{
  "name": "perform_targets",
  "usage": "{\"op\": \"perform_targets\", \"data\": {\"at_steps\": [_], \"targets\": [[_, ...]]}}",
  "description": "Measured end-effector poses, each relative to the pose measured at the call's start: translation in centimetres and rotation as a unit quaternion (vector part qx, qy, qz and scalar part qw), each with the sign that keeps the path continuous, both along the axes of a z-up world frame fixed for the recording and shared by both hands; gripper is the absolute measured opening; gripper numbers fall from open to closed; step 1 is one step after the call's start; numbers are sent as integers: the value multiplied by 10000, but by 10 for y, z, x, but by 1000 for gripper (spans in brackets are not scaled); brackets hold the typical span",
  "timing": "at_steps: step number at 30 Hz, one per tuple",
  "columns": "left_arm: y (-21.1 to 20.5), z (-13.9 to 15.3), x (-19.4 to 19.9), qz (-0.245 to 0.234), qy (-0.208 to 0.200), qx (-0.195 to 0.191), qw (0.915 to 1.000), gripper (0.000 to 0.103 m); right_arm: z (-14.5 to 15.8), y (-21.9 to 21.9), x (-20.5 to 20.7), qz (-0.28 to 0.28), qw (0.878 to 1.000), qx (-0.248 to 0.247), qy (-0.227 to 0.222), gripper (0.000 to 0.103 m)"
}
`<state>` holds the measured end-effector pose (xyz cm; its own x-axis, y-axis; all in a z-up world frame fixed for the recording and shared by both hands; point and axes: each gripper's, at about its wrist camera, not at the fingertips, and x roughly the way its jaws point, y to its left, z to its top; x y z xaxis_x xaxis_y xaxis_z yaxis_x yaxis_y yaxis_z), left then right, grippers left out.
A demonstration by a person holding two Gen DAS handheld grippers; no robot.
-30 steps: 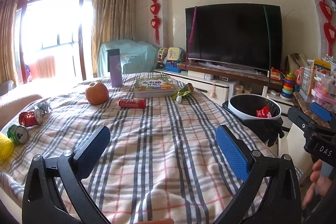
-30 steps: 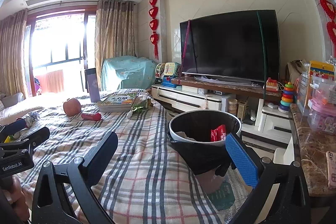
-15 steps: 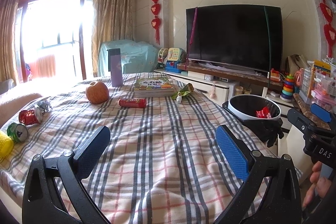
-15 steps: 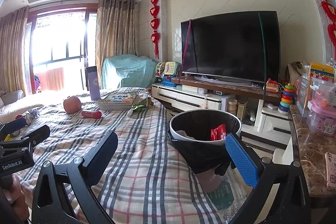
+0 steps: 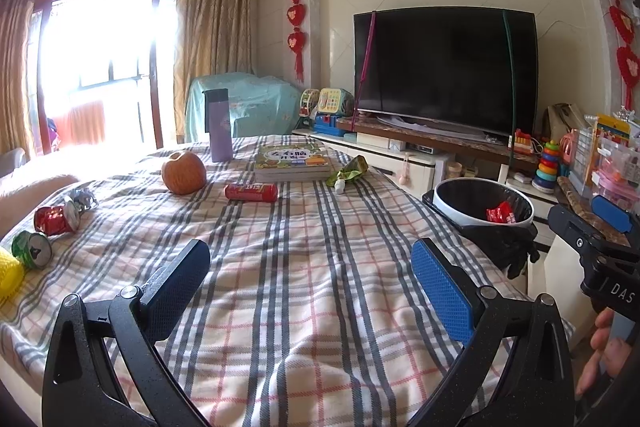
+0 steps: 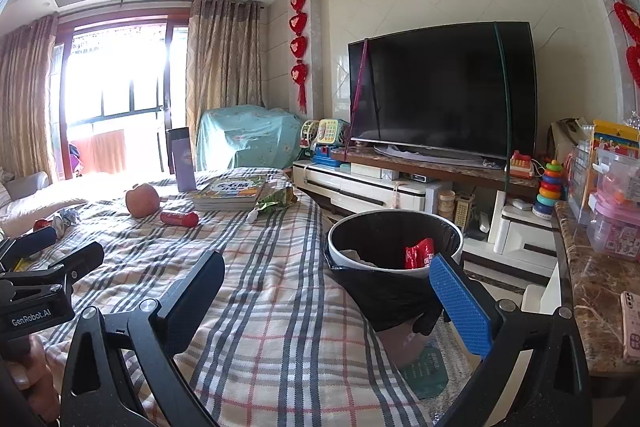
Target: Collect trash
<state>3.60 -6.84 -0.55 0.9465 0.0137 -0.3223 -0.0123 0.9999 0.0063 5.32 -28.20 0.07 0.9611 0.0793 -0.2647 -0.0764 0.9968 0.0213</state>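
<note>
- Living room: we work over a plaid cloth [image 5: 304, 267] that covers the surface; dark television [image 5: 444, 67] on the far wall, bright window ahead-left.
- Left gripper [image 5: 310, 275]: we hold it low over the near part of the cloth, pointing along it. Its two blue pads are wide apart, with nothing between them.
- Right gripper [image 6: 324, 299]: held level at the cloth's right edge, its left finger over the cloth, its right finger in front of the bin. Jaws wide apart and empty. The hand [image 5: 604, 351] that holds it shows at the lower right of the left view.
- Trash bin [image 6: 394, 259]: round, white rim, black liner, beside the cloth, directly ahead of the right gripper and ahead-right of the left one. Inside we see a red wrapper [image 6: 418, 253] and a pale crumpled scrap.
- Trash on the cloth, well ahead of the left gripper: red tube [image 5: 251, 192] lying on its side; green wrapper [image 5: 349, 173] further right, beside a stack of books [image 5: 292, 163].
- Far left of the left gripper: crushed red can [image 5: 54, 219], green can [image 5: 32, 249], foil scrap [image 5: 84, 197].
- An apple [image 5: 184, 173] and an upright purple bottle [image 5: 218, 125] stand beyond the red tube.
</note>
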Motion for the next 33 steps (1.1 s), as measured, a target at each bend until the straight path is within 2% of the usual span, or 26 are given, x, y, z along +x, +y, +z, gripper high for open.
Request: {"op": "perform_targets", "data": {"at_steps": [33], "targets": [[-1, -8, 1, -25, 49, 17, 10000, 103, -1, 5, -1, 77, 10000, 22, 23, 103]]}}
